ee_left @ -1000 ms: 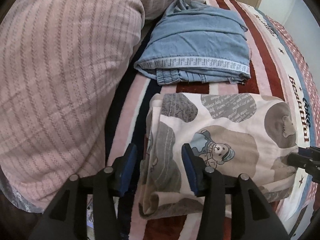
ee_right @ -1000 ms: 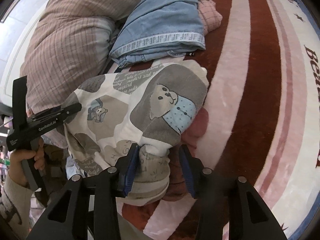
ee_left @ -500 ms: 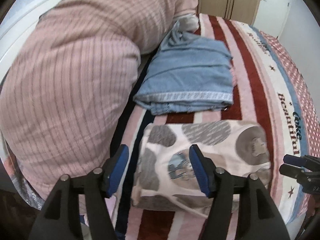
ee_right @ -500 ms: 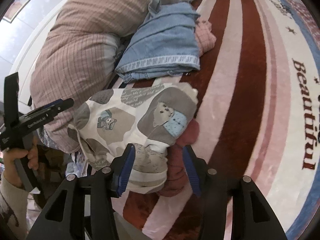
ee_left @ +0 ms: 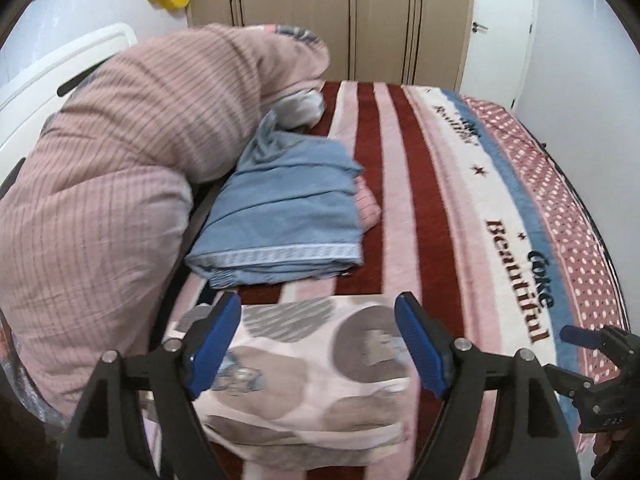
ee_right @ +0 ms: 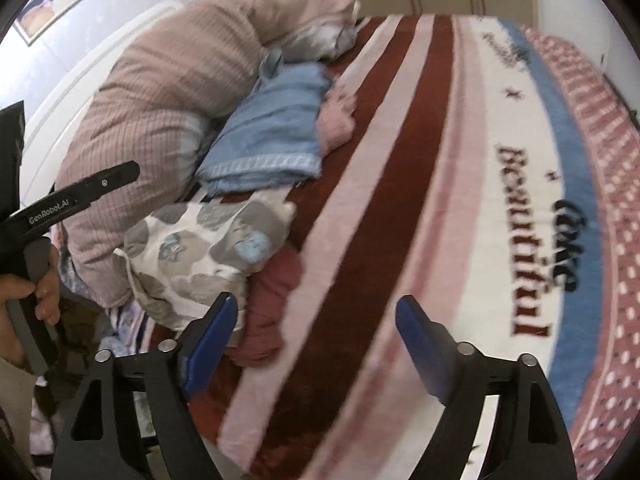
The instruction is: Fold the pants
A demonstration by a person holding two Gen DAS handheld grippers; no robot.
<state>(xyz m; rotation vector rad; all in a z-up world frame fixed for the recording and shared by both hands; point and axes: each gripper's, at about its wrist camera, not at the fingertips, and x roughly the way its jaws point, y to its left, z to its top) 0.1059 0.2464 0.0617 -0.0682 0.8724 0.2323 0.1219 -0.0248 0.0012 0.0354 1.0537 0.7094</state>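
The folded bear-print pants [ee_left: 304,376] lie on the striped bed blanket [ee_left: 440,208] near its front edge. They also show in the right wrist view [ee_right: 208,248]. My left gripper [ee_left: 320,344] is open and empty, raised above the pants. My right gripper [ee_right: 316,340] is open and empty, lifted back to the right of the pants over the blanket [ee_right: 400,208]. The right gripper also shows at the right edge of the left wrist view [ee_left: 592,344].
Folded blue jeans [ee_left: 284,216] lie behind the pants, on a pink checked garment [ee_left: 366,208]. A big pink striped duvet [ee_left: 120,184] is heaped on the left. A dark red cloth [ee_right: 276,304] lies under the pants' right side. Wardrobes [ee_left: 360,16] stand behind the bed.
Both grippers have opened wide, let go of the pants and pulled up and back. The folded pants stay lying on the blanket.
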